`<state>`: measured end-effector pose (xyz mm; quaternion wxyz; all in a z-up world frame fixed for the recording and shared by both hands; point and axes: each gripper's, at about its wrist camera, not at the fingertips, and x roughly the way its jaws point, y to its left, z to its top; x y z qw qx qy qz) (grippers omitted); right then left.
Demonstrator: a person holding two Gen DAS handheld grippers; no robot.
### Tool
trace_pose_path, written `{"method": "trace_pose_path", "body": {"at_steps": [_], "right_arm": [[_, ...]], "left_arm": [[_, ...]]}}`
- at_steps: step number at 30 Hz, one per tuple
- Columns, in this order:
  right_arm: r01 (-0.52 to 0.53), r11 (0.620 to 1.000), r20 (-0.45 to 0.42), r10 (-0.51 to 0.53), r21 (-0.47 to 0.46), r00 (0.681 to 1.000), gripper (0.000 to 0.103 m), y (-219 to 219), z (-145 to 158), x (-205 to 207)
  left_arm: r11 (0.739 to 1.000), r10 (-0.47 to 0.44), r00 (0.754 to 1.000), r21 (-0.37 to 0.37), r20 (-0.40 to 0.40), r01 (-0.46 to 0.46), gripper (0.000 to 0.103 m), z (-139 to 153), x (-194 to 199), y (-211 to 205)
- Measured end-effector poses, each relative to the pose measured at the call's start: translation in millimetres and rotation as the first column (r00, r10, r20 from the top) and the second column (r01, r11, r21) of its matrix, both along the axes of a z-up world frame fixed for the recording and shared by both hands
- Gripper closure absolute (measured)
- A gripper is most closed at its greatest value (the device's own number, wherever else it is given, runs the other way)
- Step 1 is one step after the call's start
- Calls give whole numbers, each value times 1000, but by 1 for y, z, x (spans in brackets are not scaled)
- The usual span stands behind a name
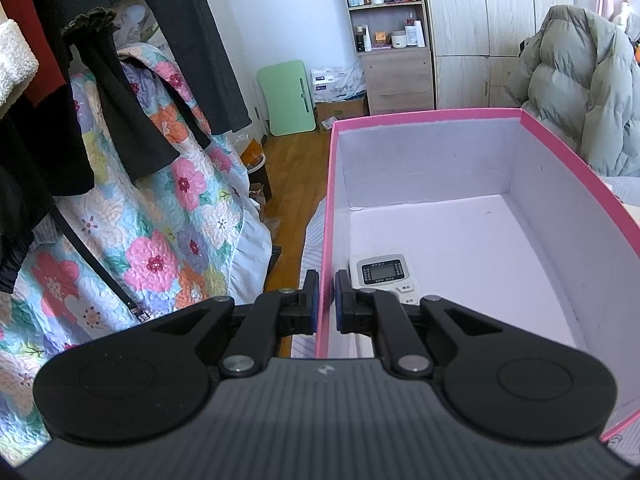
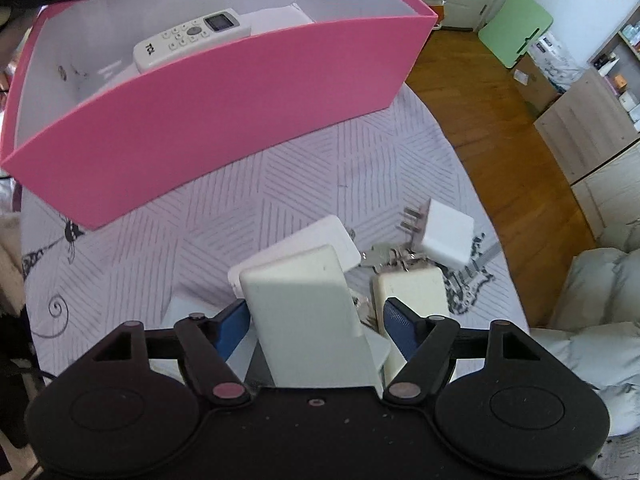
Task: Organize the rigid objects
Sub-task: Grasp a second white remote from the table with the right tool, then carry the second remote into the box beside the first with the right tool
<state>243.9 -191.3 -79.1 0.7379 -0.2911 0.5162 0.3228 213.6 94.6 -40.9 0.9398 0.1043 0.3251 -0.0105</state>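
A pink box (image 1: pixel 329 184) with a white inside stands on the bed. My left gripper (image 1: pixel 326 298) is shut on its left wall, one finger outside and one inside. A white remote (image 1: pixel 380 270) lies in the box near that wall; it also shows in the right wrist view (image 2: pixel 192 38), as does the box (image 2: pixel 200 100). My right gripper (image 2: pixel 316 320) is open around a cream power bank (image 2: pixel 304 312) that stands tilted between the jaws; whether the pads touch it is unclear. A white flat block (image 2: pixel 320 236) lies behind it. A white plug charger (image 2: pixel 446 238) and another cream block (image 2: pixel 412 288) lie to the right.
The bedspread (image 2: pixel 240 208) is pale with line patterns. Keys (image 2: pixel 390 258) lie among the chargers. A floral quilt (image 1: pixel 168 208) and dark clothes hang at left. A wooden floor, shelves, a green board (image 1: pixel 288 96) and a puffy jacket (image 1: pixel 580 88) are beyond.
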Motion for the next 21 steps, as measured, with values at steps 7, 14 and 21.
{"method": "trace_pose_path", "body": {"at_steps": [7, 14, 21], "right_arm": [[93, 995, -64, -90, 45, 994, 44, -4, -5, 14], [211, 972, 57, -217, 101, 975, 45, -9, 23, -19], [302, 934, 171, -335, 191, 927, 45, -18, 63, -59]], "left_arm": [[999, -1, 1000, -33, 5, 1, 96, 2, -1, 3], [999, 12, 1000, -33, 13, -11, 97, 5, -3, 5], [999, 20, 1000, -42, 13, -20, 97, 6, -4, 7]]}}
